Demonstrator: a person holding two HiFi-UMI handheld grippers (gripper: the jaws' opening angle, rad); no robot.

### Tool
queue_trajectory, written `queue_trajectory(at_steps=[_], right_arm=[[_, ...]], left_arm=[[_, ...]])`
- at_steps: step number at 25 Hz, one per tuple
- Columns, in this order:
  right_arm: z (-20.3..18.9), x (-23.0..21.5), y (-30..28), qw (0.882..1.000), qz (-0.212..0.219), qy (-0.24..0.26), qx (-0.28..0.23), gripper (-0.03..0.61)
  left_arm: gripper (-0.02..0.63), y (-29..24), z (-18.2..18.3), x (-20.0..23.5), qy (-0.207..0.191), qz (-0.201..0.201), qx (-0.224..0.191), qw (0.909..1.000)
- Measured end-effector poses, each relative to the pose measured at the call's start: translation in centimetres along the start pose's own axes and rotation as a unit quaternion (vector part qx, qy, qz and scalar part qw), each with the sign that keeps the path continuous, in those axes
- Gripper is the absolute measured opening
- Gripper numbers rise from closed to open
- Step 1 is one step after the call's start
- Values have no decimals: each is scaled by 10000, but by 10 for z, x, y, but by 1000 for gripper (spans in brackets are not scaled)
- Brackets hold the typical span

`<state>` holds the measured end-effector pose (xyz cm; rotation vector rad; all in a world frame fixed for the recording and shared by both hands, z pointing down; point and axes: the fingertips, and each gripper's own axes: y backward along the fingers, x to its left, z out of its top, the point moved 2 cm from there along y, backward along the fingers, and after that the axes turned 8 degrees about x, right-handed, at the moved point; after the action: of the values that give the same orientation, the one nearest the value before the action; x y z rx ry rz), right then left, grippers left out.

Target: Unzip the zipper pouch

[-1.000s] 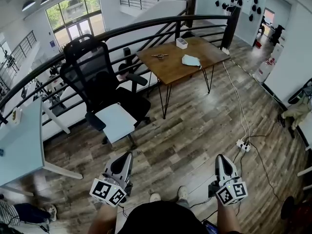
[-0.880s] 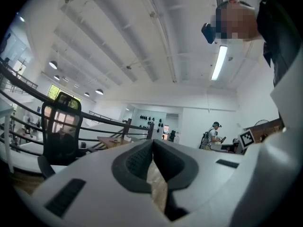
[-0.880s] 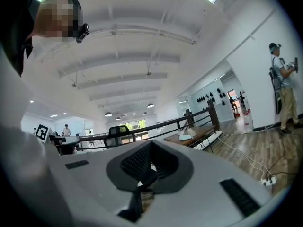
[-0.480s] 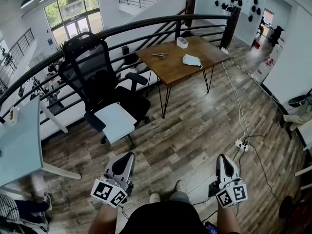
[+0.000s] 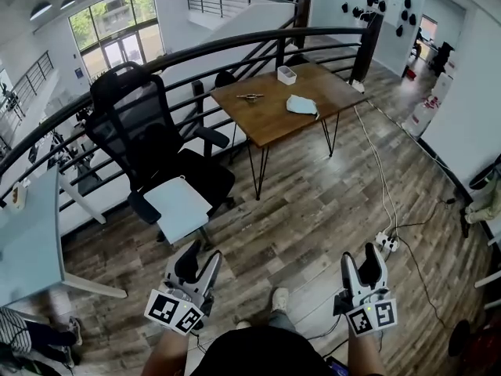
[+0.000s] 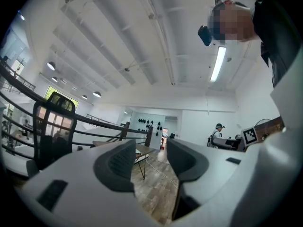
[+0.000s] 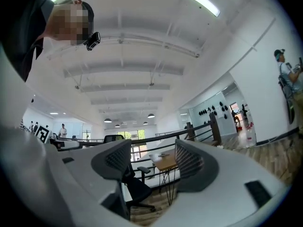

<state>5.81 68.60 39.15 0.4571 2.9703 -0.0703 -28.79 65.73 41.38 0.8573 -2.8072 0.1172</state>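
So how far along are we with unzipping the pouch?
Nothing looks done yet. The light blue pouch lies on the wooden table, well across the floor from the person. Nothing is in hand: the left gripper and right gripper have just been opening, with nothing between their jaws. Left to do: reach the table, hold the pouch, pull the zipper open.

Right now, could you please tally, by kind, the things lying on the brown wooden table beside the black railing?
Pale blue soft zipper pouch: 1
Small white box-shaped container: 1
Small dark metal tool, too small to identify: 1
Total on the brown wooden table: 3
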Motion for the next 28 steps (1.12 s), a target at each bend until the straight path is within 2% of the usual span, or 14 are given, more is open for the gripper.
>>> queue_trajectory(at_steps=[9,18,28], right_arm=[[9,-72,-49,10000,-14,-17,8,256],[7,-131,-91,9997,168,-127,143,235],[-5,-180,-120,9978,356,-420,373,213]], left_arm=[[196,-78,8,-3,-76,50,-10,10000],[196,-153,10,-12,-118,217,-5,9997],[196,-201,3,-19,-87,437,222,9988]])
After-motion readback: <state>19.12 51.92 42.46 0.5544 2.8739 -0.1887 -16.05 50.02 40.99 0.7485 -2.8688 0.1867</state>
